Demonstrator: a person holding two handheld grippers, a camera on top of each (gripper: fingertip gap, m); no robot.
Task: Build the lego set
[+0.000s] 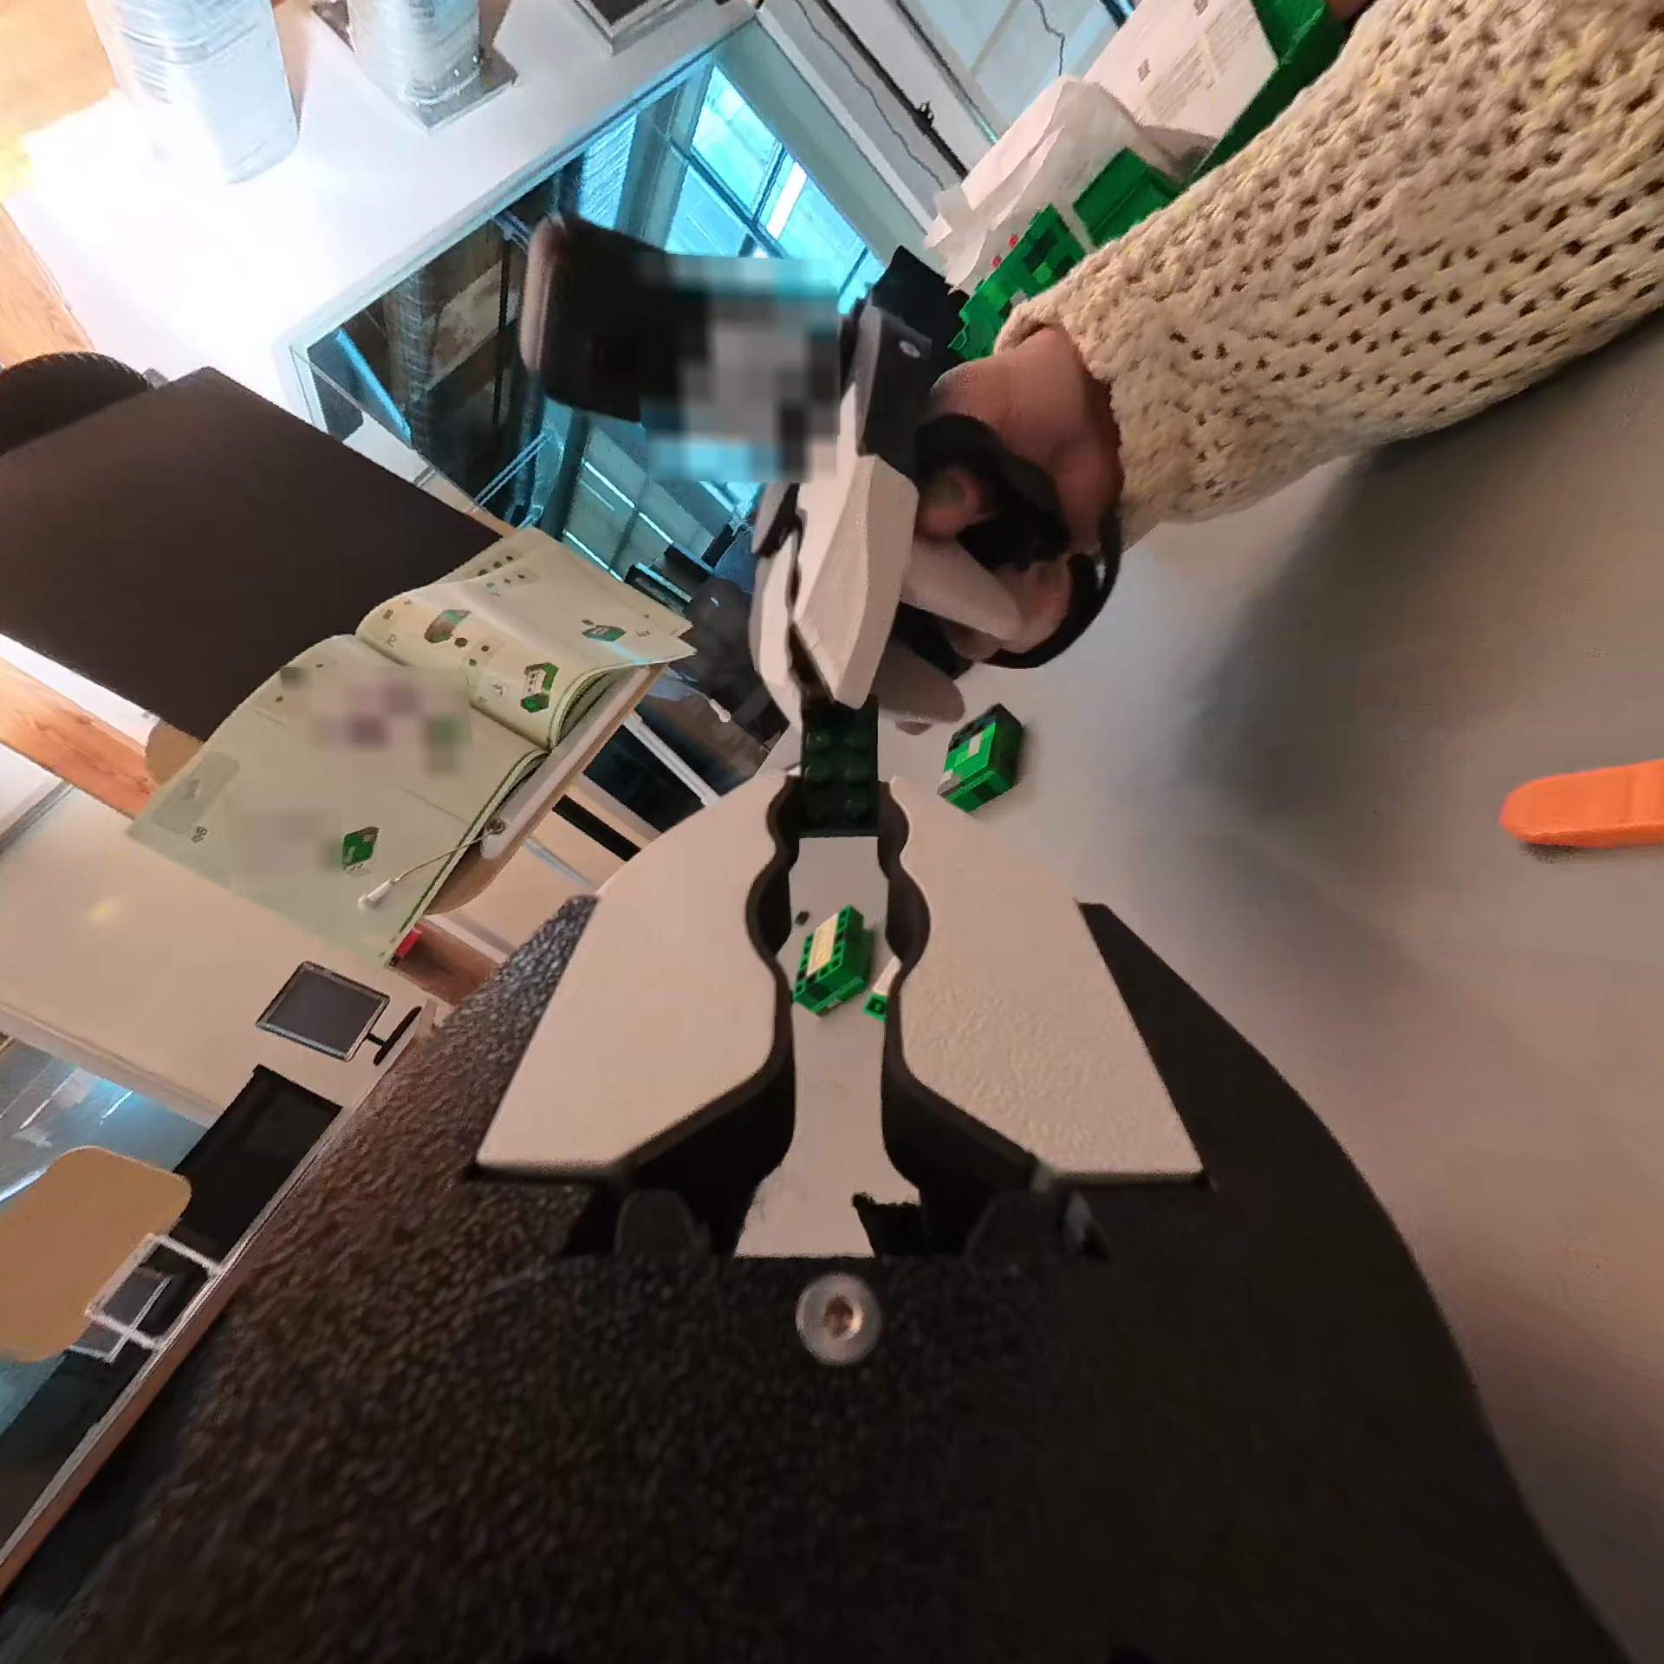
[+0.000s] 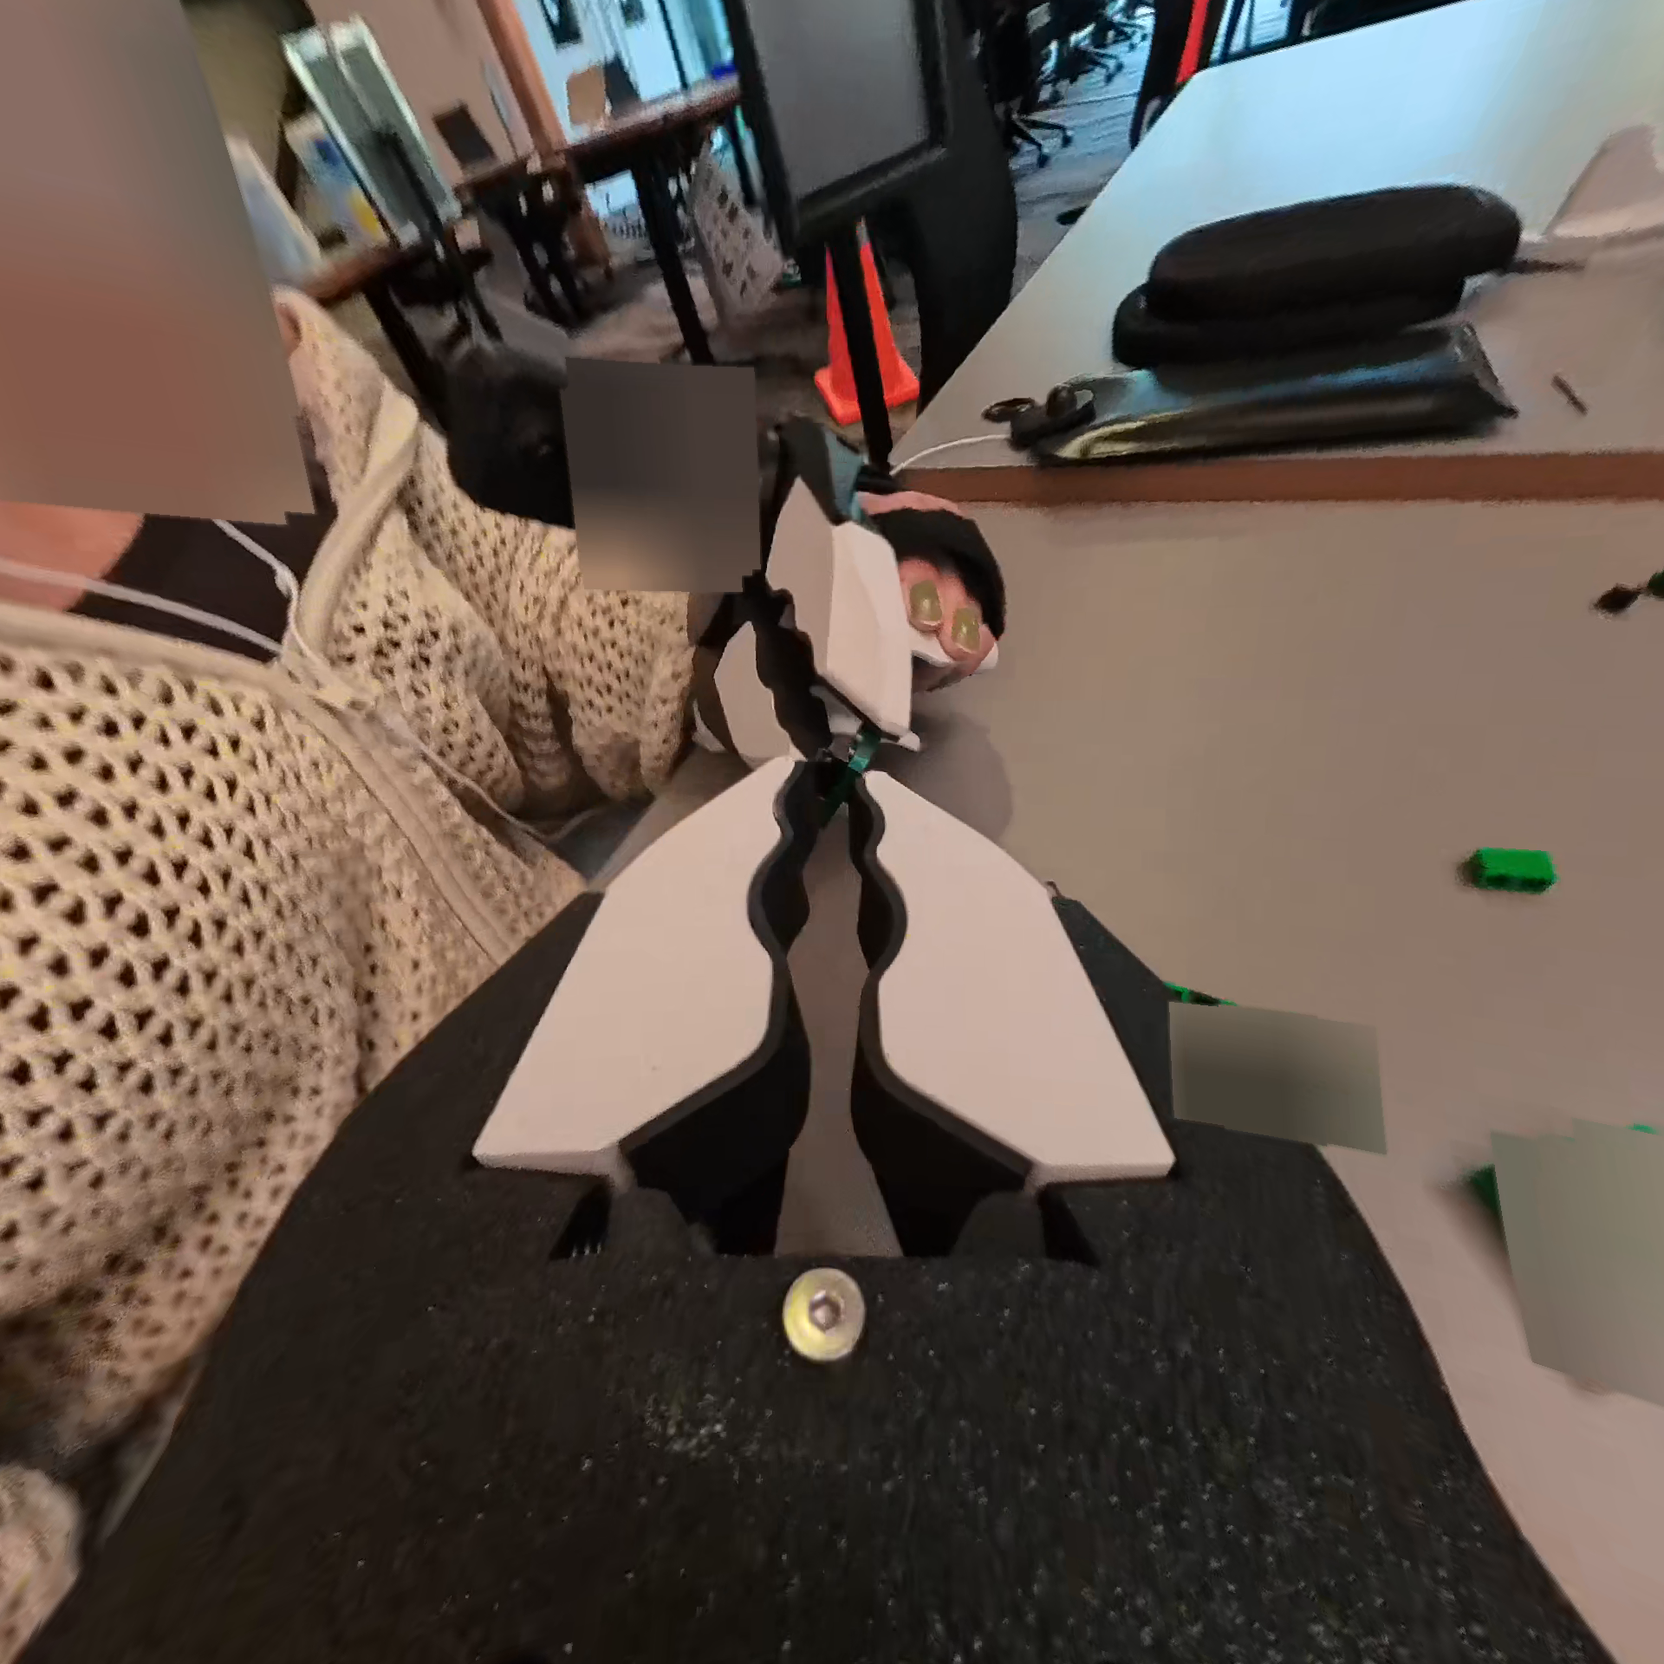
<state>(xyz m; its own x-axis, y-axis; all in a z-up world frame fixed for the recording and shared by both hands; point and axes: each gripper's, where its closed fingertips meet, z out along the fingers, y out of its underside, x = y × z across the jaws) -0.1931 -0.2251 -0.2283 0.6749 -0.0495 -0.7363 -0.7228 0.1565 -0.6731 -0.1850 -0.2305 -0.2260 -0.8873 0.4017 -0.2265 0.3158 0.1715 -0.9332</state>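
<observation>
A dark green studded plate (image 1: 839, 765) hangs in the air between both grippers, above the grey table (image 1: 1351, 900). My left gripper (image 1: 837, 797) is shut on its near end. My right gripper (image 1: 833, 702), held by a hand in a knit sleeve, comes from the far side and is shut on the other end. In the right wrist view the plate (image 2: 845, 785) shows edge-on between my right gripper's (image 2: 827, 782) nearly closed tips, with the left gripper (image 2: 855, 734) opposite.
On the table lie a small green block build (image 1: 981, 756), a green and pale brick (image 1: 833, 959), a tiny green piece (image 1: 878, 999) and an orange brick separator (image 1: 1585, 801). An open instruction booklet (image 1: 405, 747) stands left. A loose green brick (image 2: 1513, 872) and black cases (image 2: 1306, 297) lie right. Less than 4 cm separates the two grippers' tips.
</observation>
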